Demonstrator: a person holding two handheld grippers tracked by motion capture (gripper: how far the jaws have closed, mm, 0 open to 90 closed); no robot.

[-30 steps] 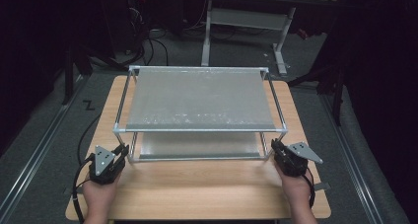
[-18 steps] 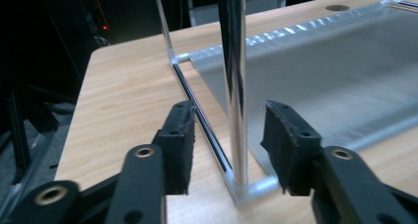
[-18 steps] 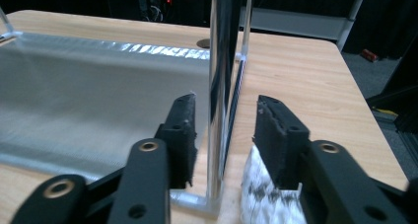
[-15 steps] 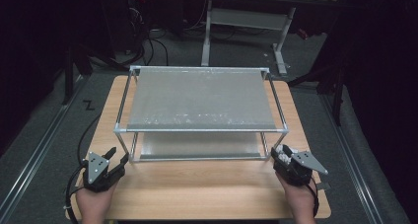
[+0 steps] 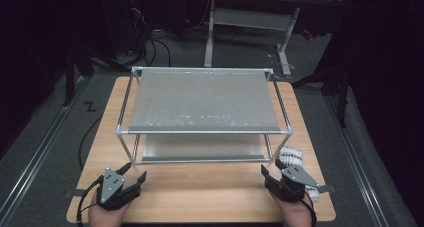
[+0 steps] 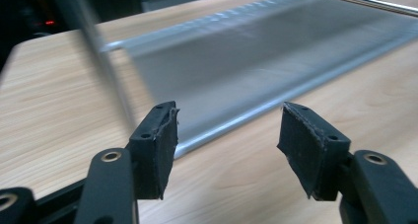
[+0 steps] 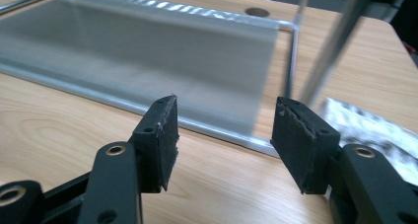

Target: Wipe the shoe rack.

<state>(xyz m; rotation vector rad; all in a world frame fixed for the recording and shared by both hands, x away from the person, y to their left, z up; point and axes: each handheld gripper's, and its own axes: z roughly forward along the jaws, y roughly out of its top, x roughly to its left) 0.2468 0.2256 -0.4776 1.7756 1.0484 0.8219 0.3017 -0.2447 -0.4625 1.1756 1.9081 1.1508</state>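
Two hand-held grippers, one rack, one table.

Item 1: two-tier shelf rack of silver metal tube with grey panel shelves. It stands upright on the light wooden table, squarely in the middle, with all visible legs on the surface. Nothing touches it now.

Item 2: left hand-held gripper. One second ago it sat against the rack's near left corner post with jaws closed; half a second ago it had already drawn toward the table's near edge. Its jaws have just been opening and now stand wide apart, with nothing between them. The left gripper view shows the two black pads parted over bare wood, the lower shelf edge beyond them.

Item 3: right hand-held gripper. Same change at the near right corner post: released and pulled back toward the near edge. Its jaws have just been opening, now apart and empty; the right gripper view confirms pads clear of the frame.

Item 4: small white patterned object on the table beside the rack's near right leg; identity unclear.

Assessment: both grips let go together, so the rack appears placed and the positioning step looks complete.
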